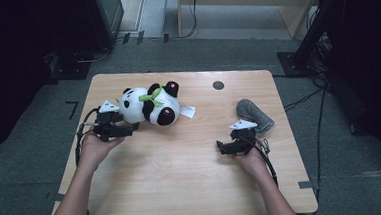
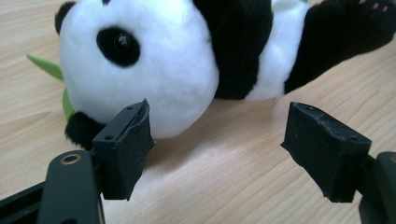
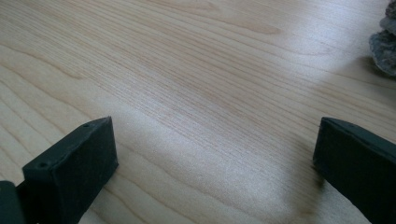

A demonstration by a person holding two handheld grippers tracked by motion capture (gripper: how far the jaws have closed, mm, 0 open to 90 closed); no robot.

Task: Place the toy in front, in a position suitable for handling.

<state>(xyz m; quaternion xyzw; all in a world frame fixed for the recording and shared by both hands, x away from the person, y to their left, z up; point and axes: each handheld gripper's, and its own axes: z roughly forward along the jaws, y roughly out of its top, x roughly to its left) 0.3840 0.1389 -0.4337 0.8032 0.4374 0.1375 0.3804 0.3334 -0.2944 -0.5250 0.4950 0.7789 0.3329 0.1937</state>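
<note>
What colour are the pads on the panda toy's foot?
Pink, on the black foot of the panda toy; clearest in the high view.

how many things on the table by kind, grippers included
plush panda: 1
grey rolled cloth: 1
handheld grippers: 2, the left gripper and the right gripper
total: 4
</note>
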